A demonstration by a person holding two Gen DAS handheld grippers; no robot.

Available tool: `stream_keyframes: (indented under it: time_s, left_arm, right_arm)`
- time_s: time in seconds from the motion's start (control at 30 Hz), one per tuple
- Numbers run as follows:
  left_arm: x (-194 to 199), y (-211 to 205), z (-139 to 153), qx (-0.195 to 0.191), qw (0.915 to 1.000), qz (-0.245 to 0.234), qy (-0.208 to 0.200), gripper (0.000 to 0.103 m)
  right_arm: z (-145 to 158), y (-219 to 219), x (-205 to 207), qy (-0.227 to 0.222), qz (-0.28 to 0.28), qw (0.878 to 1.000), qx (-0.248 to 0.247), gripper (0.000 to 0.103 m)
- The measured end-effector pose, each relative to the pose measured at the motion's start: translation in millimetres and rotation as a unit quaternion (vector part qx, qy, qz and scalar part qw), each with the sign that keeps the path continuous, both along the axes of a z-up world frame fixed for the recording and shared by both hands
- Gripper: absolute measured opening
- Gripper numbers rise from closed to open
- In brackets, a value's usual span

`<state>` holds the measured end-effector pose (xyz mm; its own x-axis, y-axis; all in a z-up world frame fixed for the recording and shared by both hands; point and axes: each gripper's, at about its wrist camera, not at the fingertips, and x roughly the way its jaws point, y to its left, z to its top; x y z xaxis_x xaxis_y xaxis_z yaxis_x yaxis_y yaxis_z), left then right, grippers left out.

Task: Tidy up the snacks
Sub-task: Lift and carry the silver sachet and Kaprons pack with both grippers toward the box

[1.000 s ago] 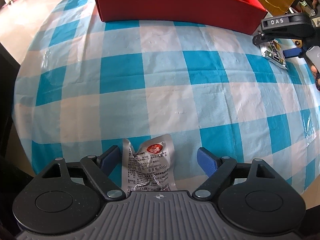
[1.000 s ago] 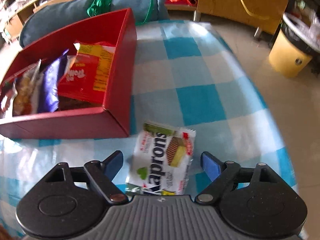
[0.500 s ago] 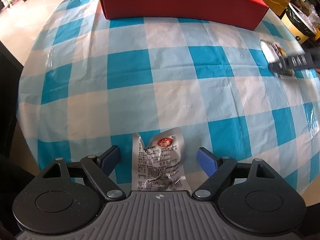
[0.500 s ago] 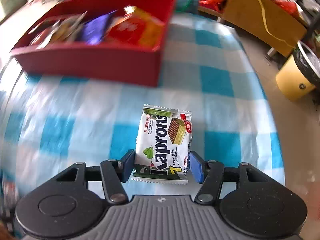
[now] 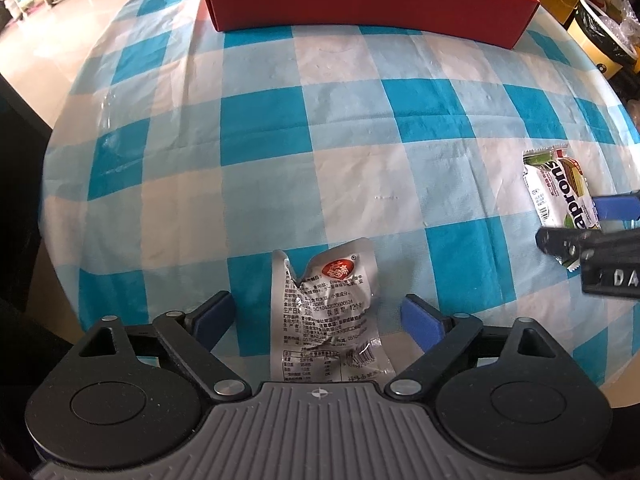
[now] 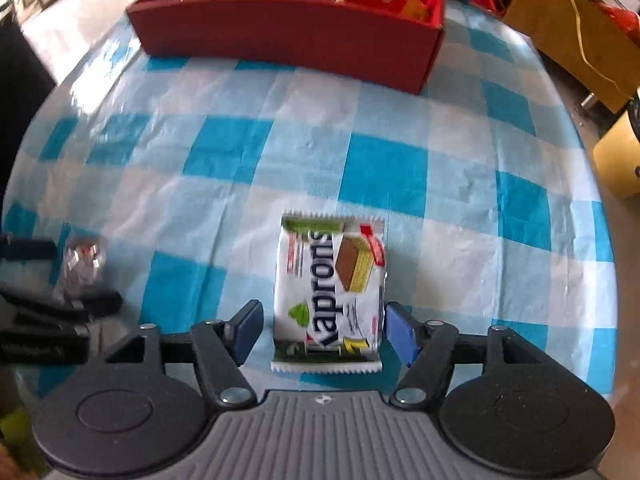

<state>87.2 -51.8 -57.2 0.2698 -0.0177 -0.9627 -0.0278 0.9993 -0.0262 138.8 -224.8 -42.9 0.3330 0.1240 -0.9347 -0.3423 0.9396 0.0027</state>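
Observation:
A crumpled silver snack packet (image 5: 326,308) lies on the checked tablecloth between the blue pads of my left gripper (image 5: 318,318). Those jaws are opening and neither pad touches the packet. A white and green Kaprons wafer packet (image 6: 330,292) lies flat between the pads of my right gripper (image 6: 324,332). Its jaws are opening too, with a gap at the left pad. The left wrist view shows the wafer packet (image 5: 560,188) and the right gripper (image 5: 592,232) at its right edge. A red box (image 6: 280,36) holding several snacks stands at the far side.
The blue and white checked cloth (image 5: 320,140) covers a round table whose edge curves close behind both grippers. A yellow bin (image 5: 600,44) and a wooden cabinet (image 6: 580,20) stand on the floor beyond the table's right side.
My right gripper closed on the wafer packet, carried it from beside the red box toward the near side, then widened its jaws. The left jaws spread slightly; the silver packet stayed put.

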Motion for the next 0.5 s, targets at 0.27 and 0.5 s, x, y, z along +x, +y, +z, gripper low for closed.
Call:
stream_keyframes:
  time_s: [0.27,0.5]
  left_arm:
    - [0,1,-1,0.005,0.9999,0.012,-0.004,0.099]
    - [-9,-5,6,0.008,0.9997,-0.008,-0.023,0.081]
  right_arm:
    - [-12,15,9,-0.012,-0.016,1.0,-0.02,0.069]
    - [-8,19,-3,-0.024,0.002,1.0,-0.012,0.053]
